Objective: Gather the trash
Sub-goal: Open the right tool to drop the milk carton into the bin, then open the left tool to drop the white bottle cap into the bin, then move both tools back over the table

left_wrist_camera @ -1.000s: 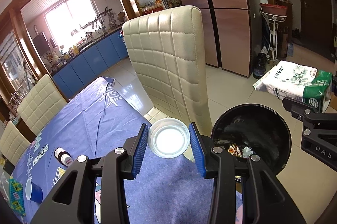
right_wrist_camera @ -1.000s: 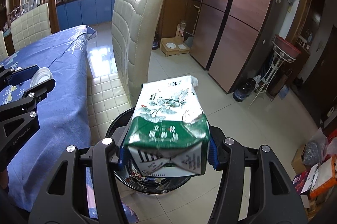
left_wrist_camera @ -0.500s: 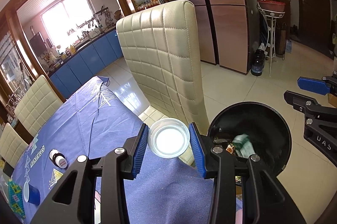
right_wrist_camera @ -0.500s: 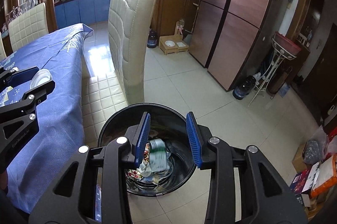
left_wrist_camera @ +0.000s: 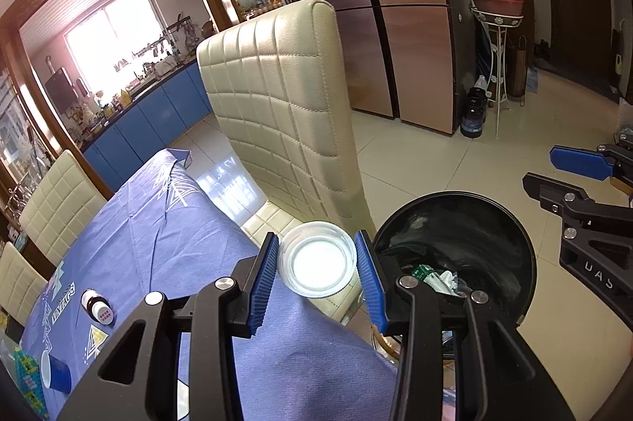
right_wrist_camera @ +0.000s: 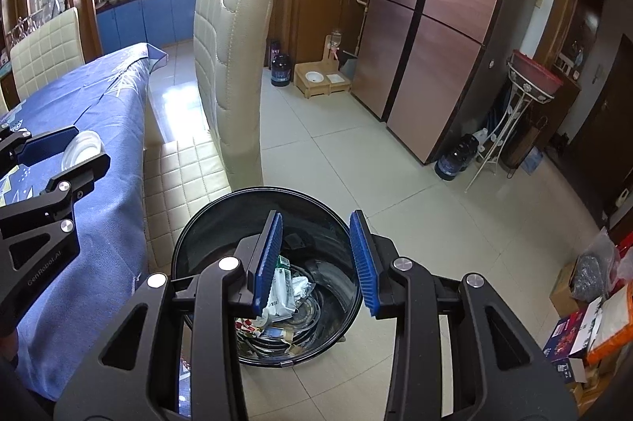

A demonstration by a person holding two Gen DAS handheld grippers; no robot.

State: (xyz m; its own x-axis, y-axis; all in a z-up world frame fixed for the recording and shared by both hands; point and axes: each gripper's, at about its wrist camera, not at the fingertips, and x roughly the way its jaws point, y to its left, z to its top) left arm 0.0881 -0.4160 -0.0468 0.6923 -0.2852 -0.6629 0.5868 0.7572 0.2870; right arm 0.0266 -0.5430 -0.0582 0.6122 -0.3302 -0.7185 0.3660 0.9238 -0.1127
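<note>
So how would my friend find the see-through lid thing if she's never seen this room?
Start at the big table with the blue tablecloth and go to its edge nearest the black trash bin. There the left hand-held gripper holds a round clear plastic lid between its blue pads. Unlike the blue cup and small brown bottle further back on the table, it is flat, see-through and white in the middle.

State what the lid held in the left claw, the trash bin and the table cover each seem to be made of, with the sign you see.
Lid: likely thin clear plastic; it looks translucent with a glossy rim. Trash bin: glossy black, probably plastic, though metal is possible; its inner wall shows reflections. Table cover: woven cloth, matte blue, draping in folds over the edge.
</note>
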